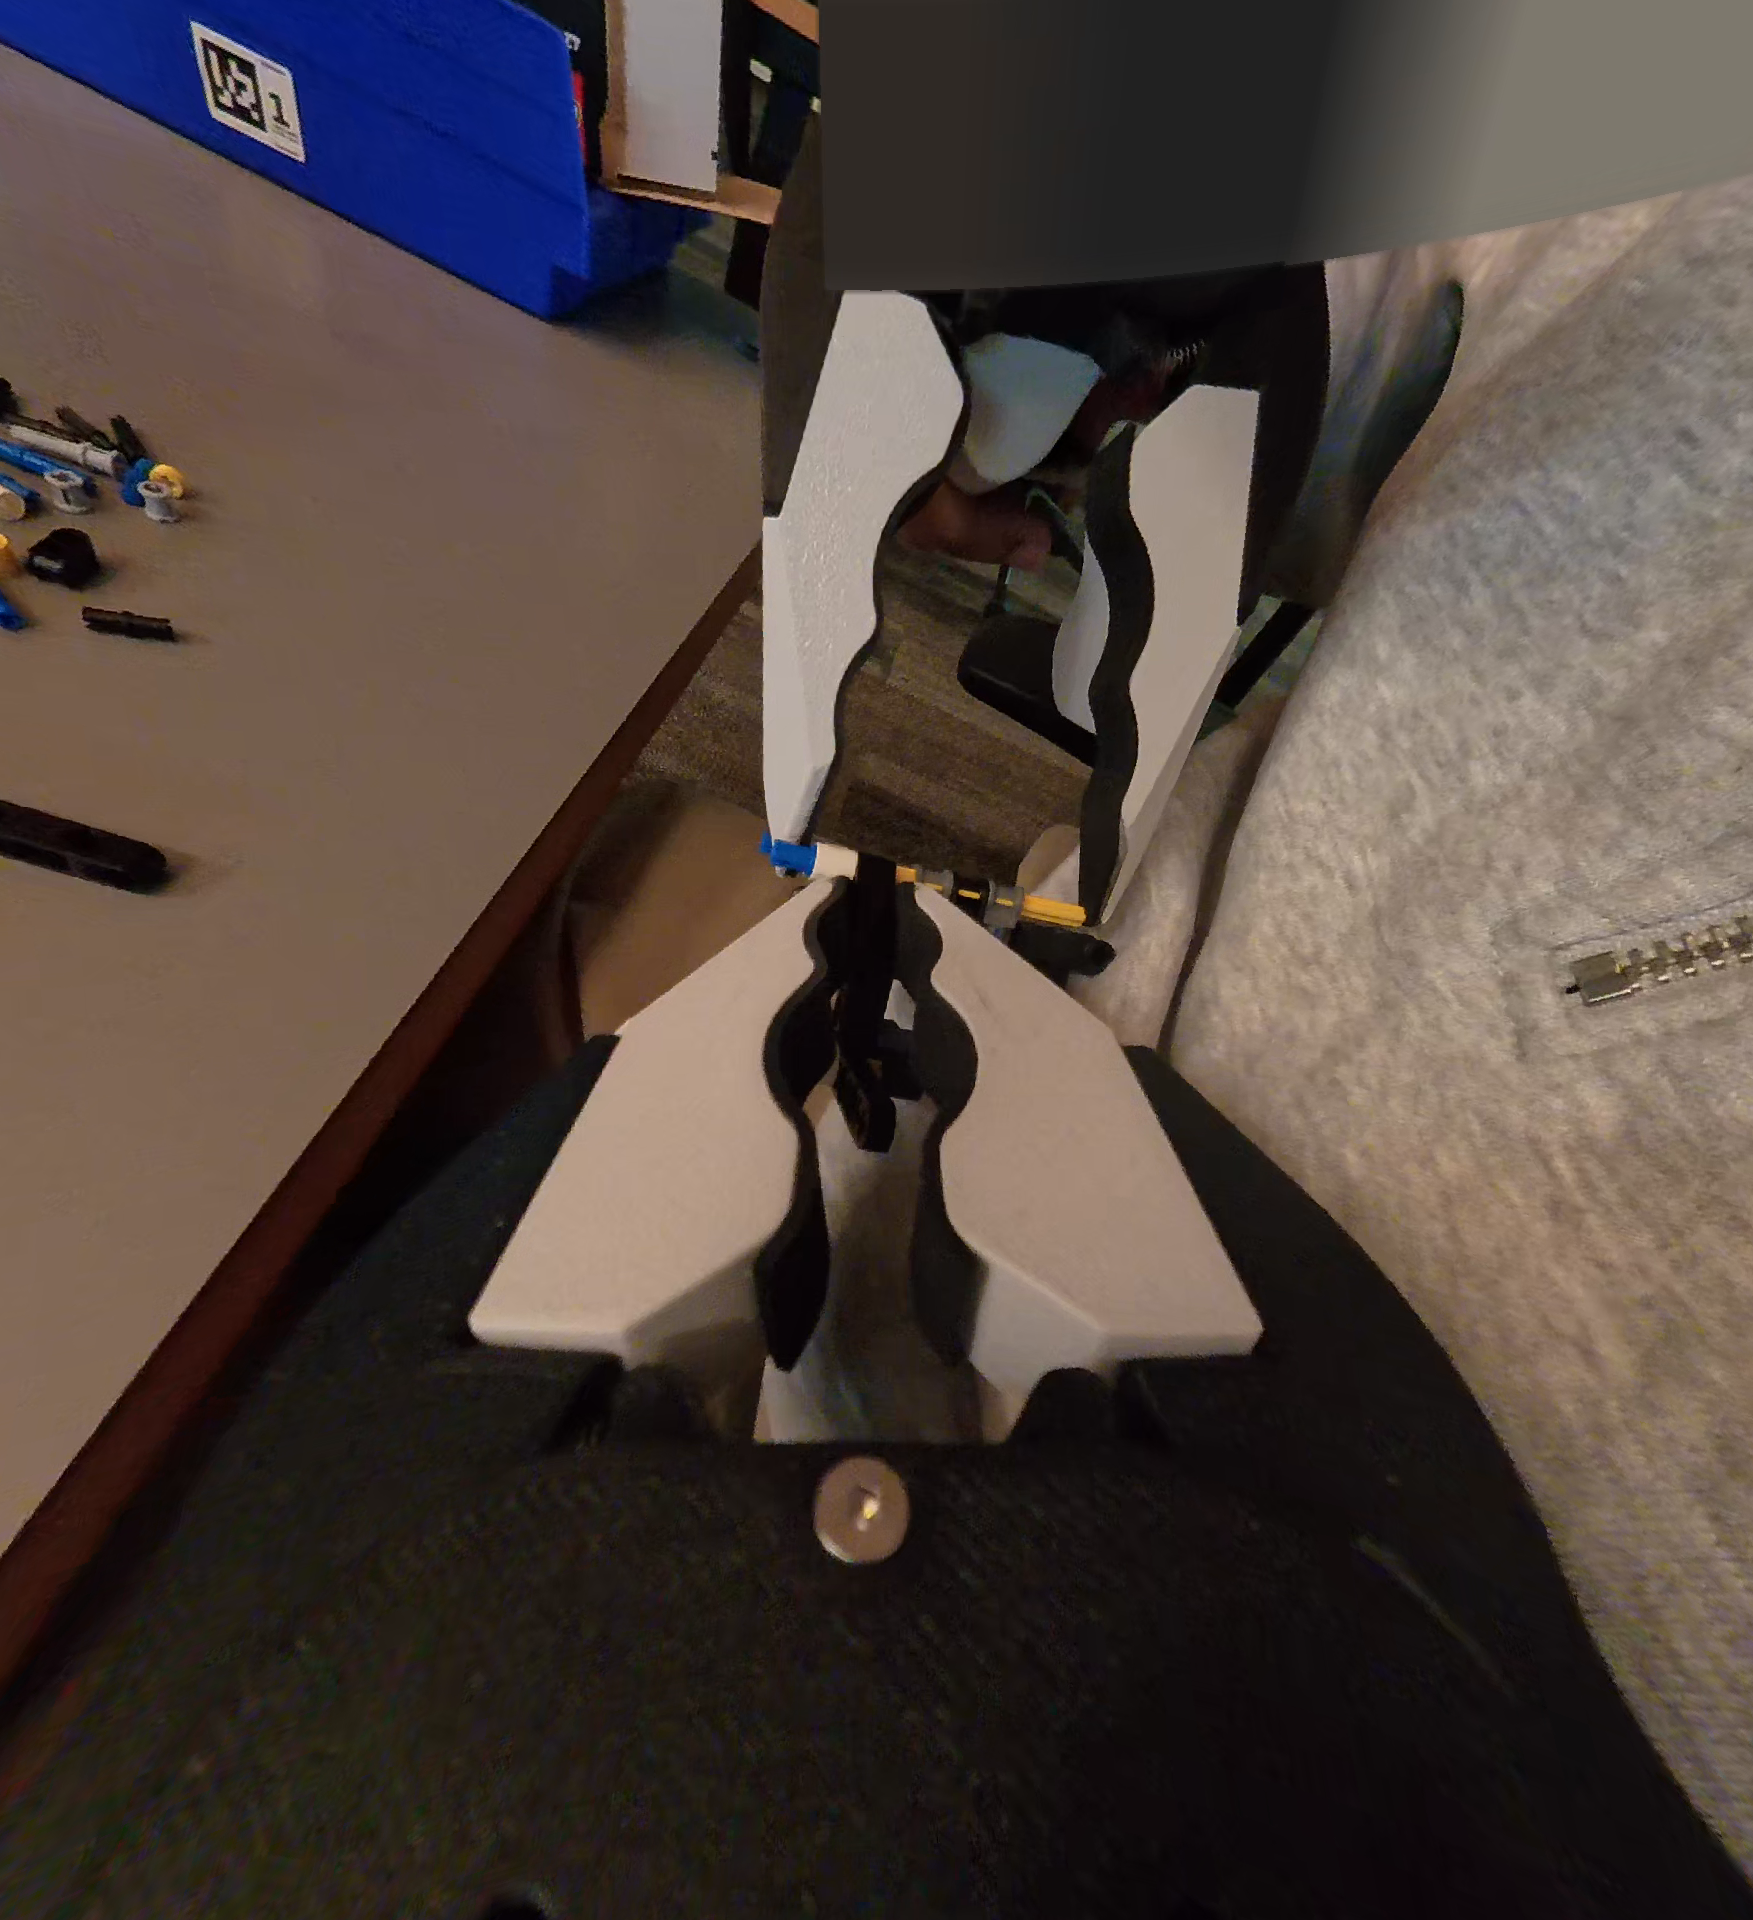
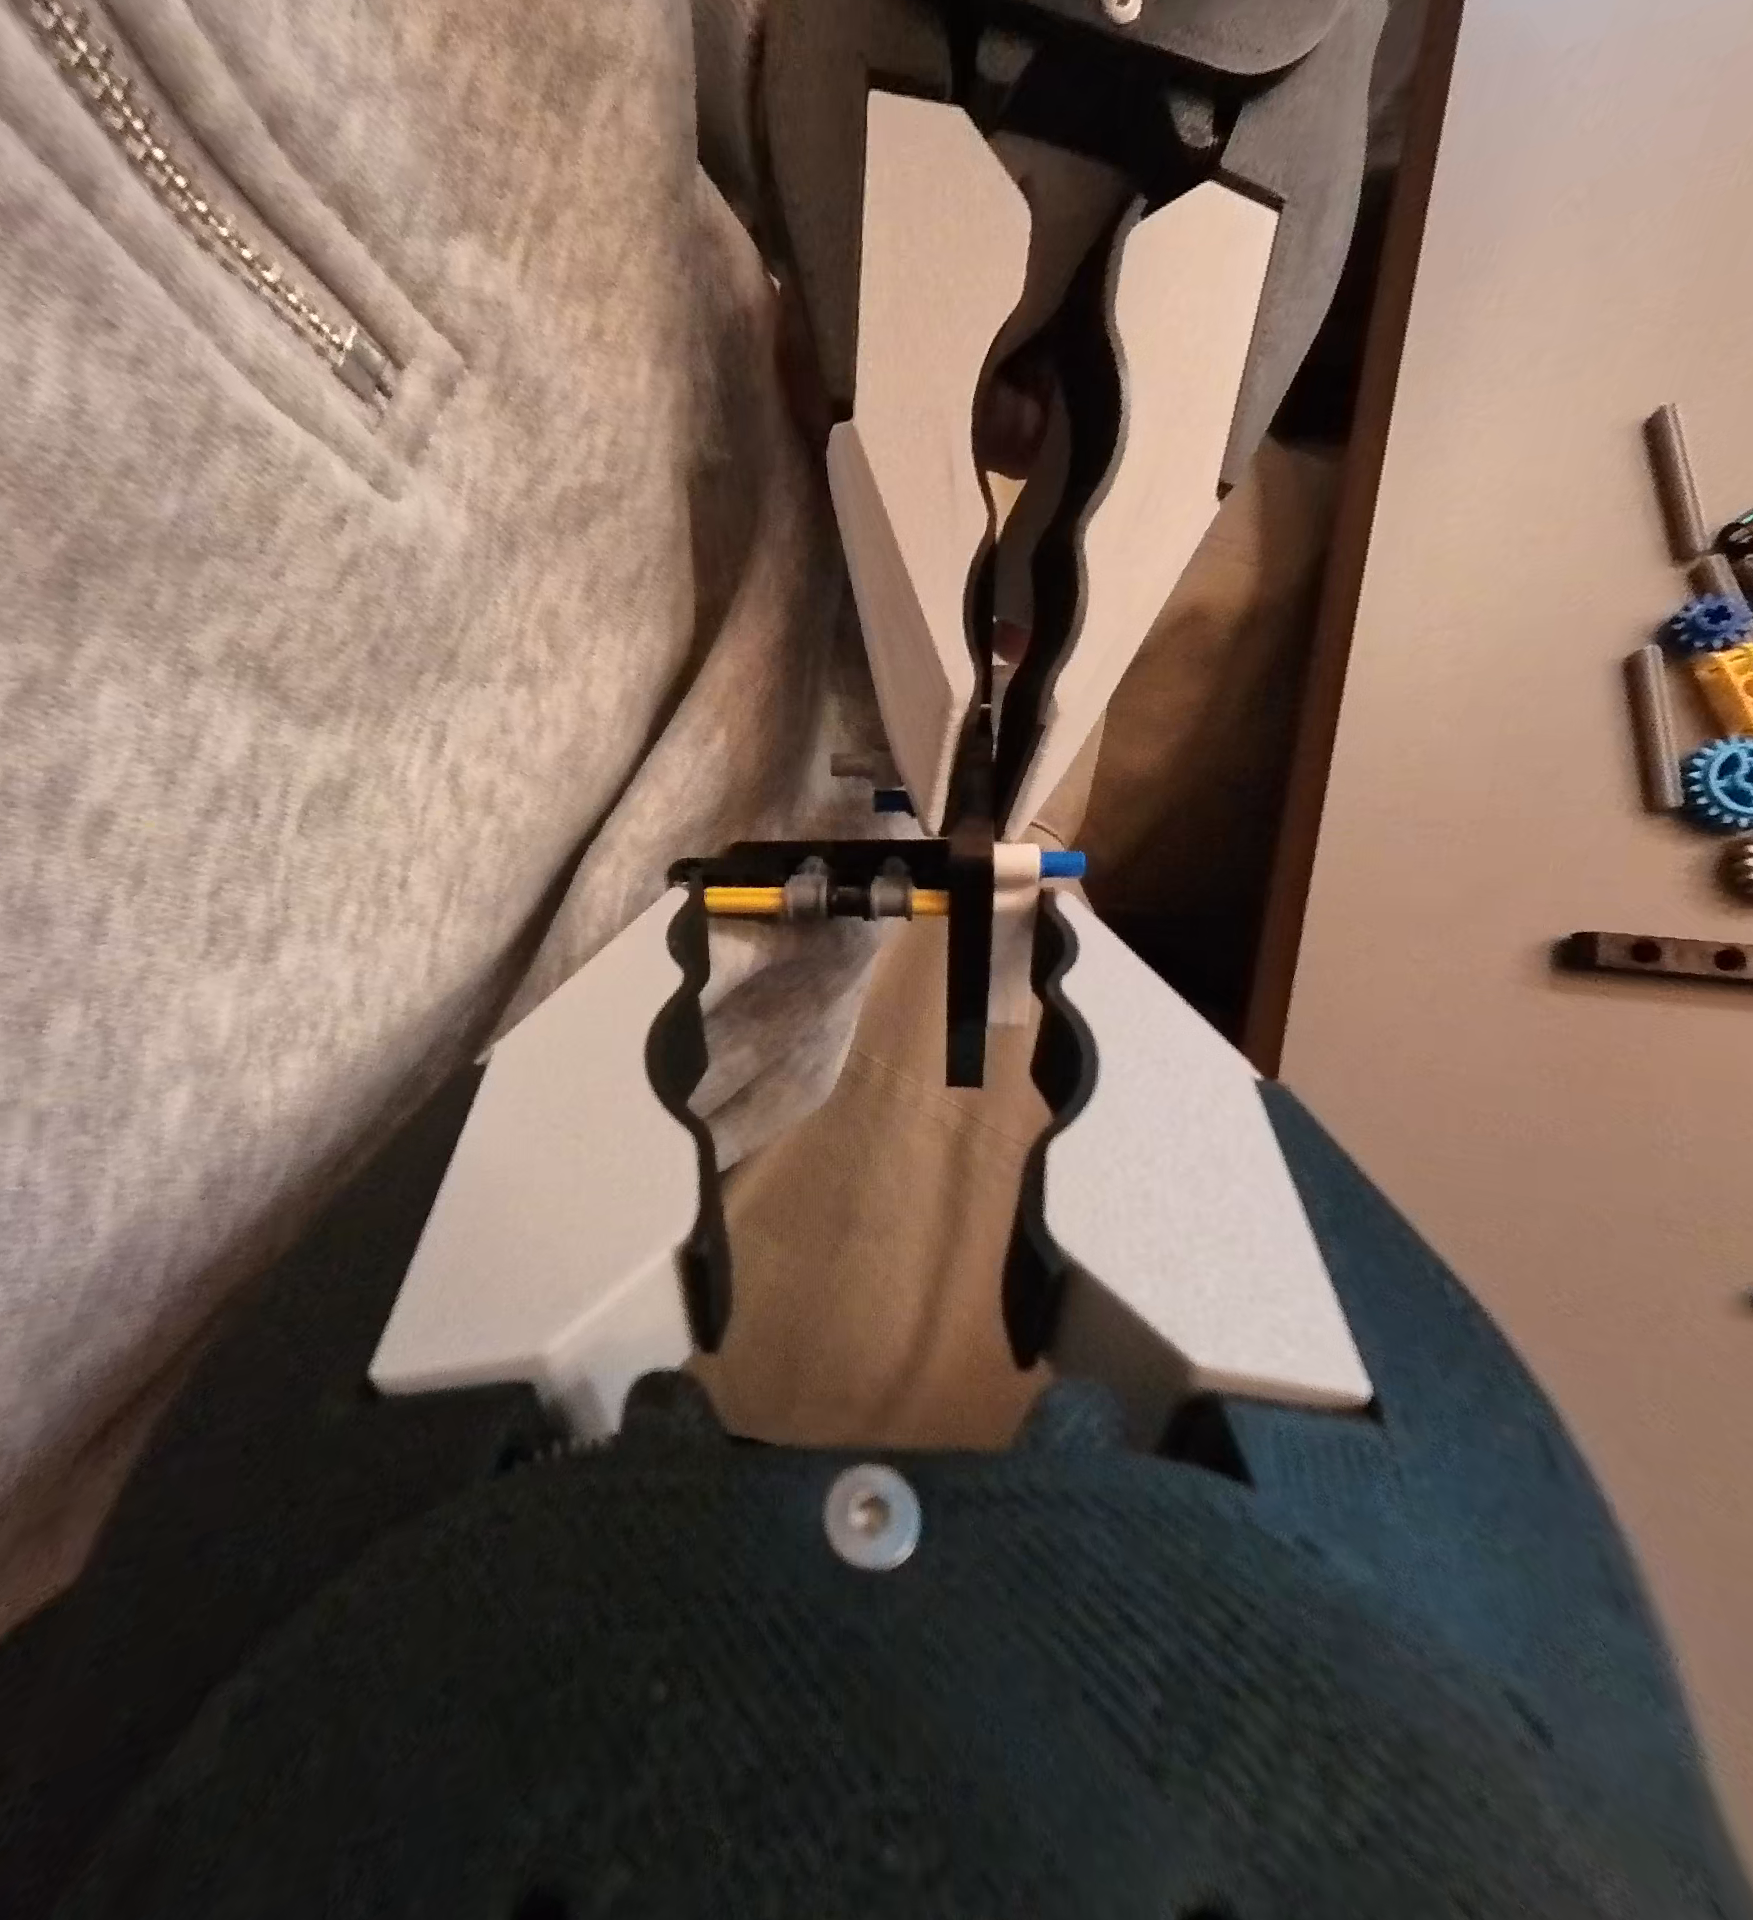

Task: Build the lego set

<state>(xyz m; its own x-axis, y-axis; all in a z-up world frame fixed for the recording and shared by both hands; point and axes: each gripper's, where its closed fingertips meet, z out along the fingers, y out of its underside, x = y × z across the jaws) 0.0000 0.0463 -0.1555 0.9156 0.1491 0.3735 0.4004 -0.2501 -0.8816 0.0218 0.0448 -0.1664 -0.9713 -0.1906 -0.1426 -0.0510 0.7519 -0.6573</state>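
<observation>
Table [image 1: 259,790]: flat grey-beige top with a dark brown edge, left of the tool in the left wrist view and right of it in the right wrist view. Blue bin [image 1: 415,135]: at the far end of the table, with a cardboard box [image 1: 674,104] beside it. Floor [image 1: 913,769]: mottled carpet beyond the table edge. Lighting: warm and dim.

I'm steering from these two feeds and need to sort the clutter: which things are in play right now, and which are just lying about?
In play:
- black beam, clamped in left tongs
- yellow axle with grey bushes, between the open right tongs
- white and blue pin end

Lying about:
- blue gears and grey axles on the table
- loose pins
- blue bin
</observation>
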